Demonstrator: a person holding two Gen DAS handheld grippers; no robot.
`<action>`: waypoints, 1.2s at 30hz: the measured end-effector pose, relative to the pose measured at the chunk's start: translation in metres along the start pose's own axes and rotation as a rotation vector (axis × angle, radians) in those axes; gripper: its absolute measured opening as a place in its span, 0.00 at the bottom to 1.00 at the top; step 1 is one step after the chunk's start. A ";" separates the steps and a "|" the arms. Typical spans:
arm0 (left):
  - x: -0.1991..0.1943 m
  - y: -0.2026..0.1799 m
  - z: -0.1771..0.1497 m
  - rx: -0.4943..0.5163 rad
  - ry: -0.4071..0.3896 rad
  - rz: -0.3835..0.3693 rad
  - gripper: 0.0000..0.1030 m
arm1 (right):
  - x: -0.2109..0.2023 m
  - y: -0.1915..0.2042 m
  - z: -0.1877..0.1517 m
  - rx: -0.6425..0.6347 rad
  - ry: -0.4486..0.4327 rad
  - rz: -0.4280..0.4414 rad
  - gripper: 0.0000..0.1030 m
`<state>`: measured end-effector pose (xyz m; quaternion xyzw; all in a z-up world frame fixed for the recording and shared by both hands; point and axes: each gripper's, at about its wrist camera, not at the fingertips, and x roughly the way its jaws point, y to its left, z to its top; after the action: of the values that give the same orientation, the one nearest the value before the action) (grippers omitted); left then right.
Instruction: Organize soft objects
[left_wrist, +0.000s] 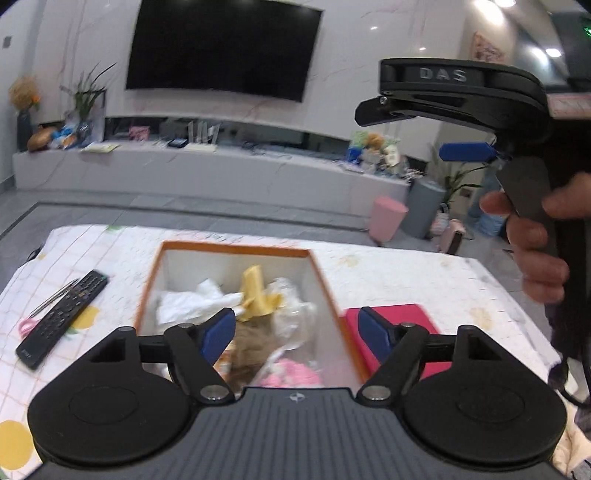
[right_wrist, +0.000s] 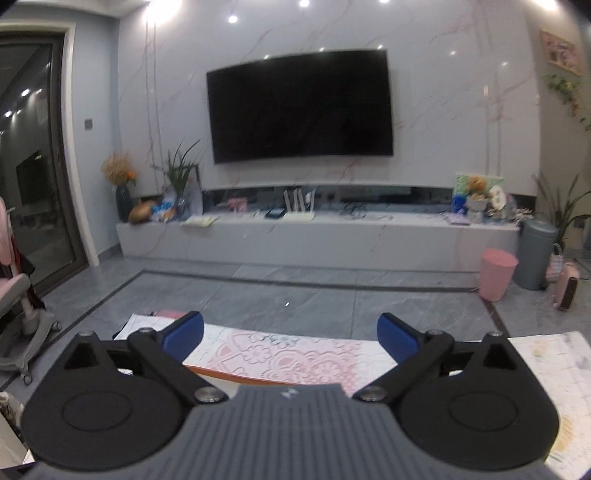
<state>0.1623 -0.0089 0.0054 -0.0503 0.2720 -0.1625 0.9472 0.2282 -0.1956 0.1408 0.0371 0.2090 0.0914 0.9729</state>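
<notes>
An orange-rimmed white box (left_wrist: 236, 246) stands on the table and holds soft things: white cloth (left_wrist: 188, 302), a yellow cloth (left_wrist: 256, 295), clear plastic wrap (left_wrist: 295, 314), a brown plush (left_wrist: 247, 350) and a pink fluffy item (left_wrist: 291, 374). My left gripper (left_wrist: 295, 334) is open and empty, just above the box's near end. My right gripper (right_wrist: 290, 338) is open and empty, held high and pointing at the room; in the left wrist view it shows at the upper right (left_wrist: 461, 122), gripped by a hand. Below it lies a pink patterned cloth (right_wrist: 288, 356) with an orange edge.
A black remote (left_wrist: 62, 319) and pink-handled scissors (left_wrist: 33, 321) lie on the checked tablecloth (left_wrist: 388, 273) left of the box. A pink-red flat box (left_wrist: 406, 328) lies right of it. Beyond are grey floor, a TV wall (right_wrist: 299, 107), a pink bin (right_wrist: 496, 273) and a grey bin (right_wrist: 535, 254).
</notes>
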 end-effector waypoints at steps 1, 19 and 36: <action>-0.003 -0.006 -0.003 0.008 -0.028 -0.007 0.90 | -0.012 -0.006 -0.003 0.007 -0.015 -0.004 0.97; -0.004 -0.080 -0.044 0.166 -0.077 -0.027 0.95 | -0.141 -0.089 -0.143 -0.054 0.030 -0.301 0.98; -0.008 -0.106 -0.098 0.203 -0.101 0.131 1.00 | -0.140 -0.093 -0.217 0.062 0.148 -0.066 0.98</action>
<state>0.0739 -0.1064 -0.0543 0.0557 0.2089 -0.1240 0.9684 0.0284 -0.3069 -0.0110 0.0534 0.2844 0.0554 0.9556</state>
